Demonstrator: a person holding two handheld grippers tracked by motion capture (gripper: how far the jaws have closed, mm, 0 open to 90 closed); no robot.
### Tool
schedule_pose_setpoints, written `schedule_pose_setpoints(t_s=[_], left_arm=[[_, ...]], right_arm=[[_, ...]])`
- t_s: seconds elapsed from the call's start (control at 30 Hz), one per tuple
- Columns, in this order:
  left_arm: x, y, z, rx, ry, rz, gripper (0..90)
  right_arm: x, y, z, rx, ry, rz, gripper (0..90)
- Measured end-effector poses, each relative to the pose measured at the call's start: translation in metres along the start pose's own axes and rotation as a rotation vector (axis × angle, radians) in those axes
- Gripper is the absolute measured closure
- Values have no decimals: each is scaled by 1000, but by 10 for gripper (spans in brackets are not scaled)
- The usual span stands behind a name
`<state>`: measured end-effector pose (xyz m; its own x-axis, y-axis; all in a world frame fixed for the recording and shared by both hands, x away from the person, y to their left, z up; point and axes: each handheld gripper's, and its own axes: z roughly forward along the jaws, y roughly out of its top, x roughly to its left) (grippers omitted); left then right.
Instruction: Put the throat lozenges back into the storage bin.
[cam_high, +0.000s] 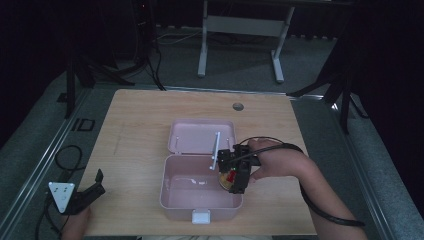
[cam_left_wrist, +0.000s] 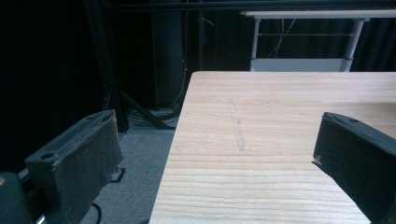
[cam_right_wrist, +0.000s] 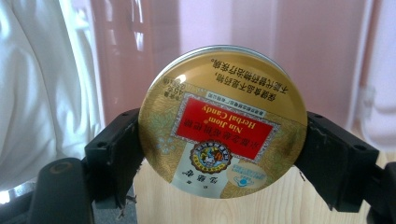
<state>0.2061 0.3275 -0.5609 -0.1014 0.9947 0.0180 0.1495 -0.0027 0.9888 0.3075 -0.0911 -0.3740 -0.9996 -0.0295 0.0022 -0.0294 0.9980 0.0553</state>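
Right tool (cam_high: 235, 181) grips a round gold candy tin (cam_right_wrist: 222, 122) over the open pink plastic lunchbox (cam_high: 172, 199) (release likely remains); left tool (cam_high: 89, 194) gapes empty.

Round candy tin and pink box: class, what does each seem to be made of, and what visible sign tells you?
Candy tin: probably metal with a glossy printed gold lid; it shows a bright glare spot and a thin silvery rim.
Pink box: likely moulded plastic, smooth and slightly shiny; its walls are even in colour with rounded corners and a white clip at the front.

Parted tool (cam_left_wrist: 219, 163) over table (cam_left_wrist: 280, 116) corner
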Motion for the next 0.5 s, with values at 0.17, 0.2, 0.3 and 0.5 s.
schedule_pose_setpoints(t_s=[0.17,0.2,0.3,0.5], left_arm=[[0,0,0,-4,0,-3,12],[0,0,0,-4,-2,-3,12],[0,0,0,-5,-2,-4,12],[1,0,0,-4,-4,-8,12]], right_arm=[[4,12,14,17,12,-34,198],[4,14,18,22,15,-41,198],[3,17,31,44,20,-47,198],[-1,19,52,77,25,-69,198]])
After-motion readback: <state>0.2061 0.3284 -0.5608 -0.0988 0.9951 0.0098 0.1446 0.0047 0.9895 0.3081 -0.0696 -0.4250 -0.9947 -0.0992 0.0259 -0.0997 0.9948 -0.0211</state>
